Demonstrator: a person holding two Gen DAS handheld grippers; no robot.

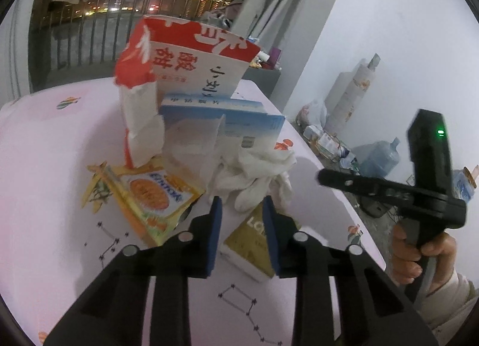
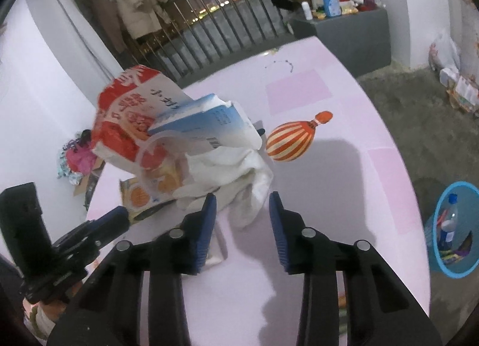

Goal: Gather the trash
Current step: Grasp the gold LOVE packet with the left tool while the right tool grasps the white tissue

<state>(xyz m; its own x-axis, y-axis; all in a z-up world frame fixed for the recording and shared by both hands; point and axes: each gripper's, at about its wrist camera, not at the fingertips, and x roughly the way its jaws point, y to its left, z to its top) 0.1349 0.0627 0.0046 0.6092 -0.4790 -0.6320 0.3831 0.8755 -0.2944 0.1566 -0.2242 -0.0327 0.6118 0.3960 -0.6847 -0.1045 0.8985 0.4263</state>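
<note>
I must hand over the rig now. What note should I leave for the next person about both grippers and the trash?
Left gripper: jaws partly open, holding nothing, just in front of the gold packet and the white tissue wad.
Right gripper: jaws open, empty, at the near edge of the same tissue wad.
Trash sits in one pile on the pink table: red-and-white carton, blue-and-white box, orange snack wrapper.
Blue bin stands on the floor beside the table, some bottles already inside.
Done: nothing from this pile is picked up yet.
Left: grasp each piece and drop it in the bin.
</note>
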